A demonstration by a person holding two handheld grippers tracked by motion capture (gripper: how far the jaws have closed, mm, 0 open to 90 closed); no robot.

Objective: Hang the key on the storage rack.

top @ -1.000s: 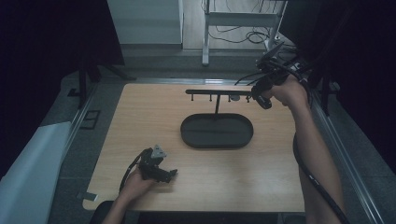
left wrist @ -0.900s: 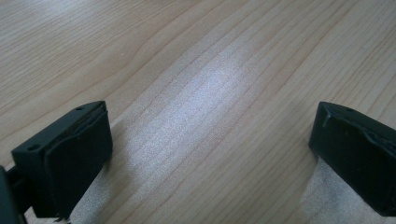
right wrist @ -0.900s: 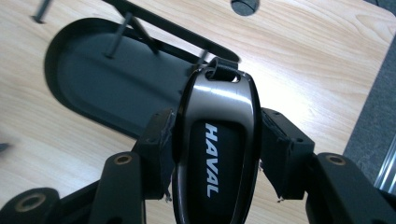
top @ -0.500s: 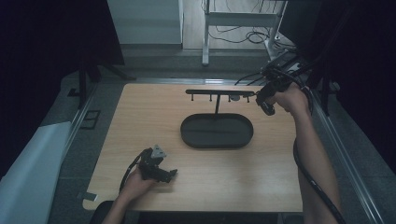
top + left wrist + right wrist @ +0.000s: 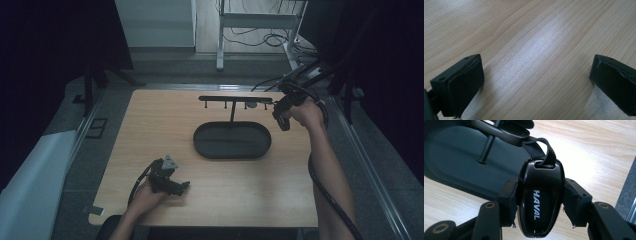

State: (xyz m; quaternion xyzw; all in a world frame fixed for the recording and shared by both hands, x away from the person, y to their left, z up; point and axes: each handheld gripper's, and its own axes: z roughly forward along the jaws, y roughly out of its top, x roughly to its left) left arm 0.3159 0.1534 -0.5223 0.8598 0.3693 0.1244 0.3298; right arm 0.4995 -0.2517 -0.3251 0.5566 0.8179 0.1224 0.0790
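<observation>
Right tool [image 5: 537, 202] clamps the black key fob [image 5: 539, 200] by its sides, strap loop [image 5: 544, 150] at the rack bar's [image 5: 235, 99] end, apparently for hanging it. Left tool [image 5: 172, 186] rests released on the surface [image 5: 150, 130].

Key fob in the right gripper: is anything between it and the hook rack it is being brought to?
Nothing visible blocks it. The right gripper is shut on the key fob, and the fob's strap already reaches the end of the rack's bar, above the dark tray. Whether the strap is hooked on cannot be told.
</observation>
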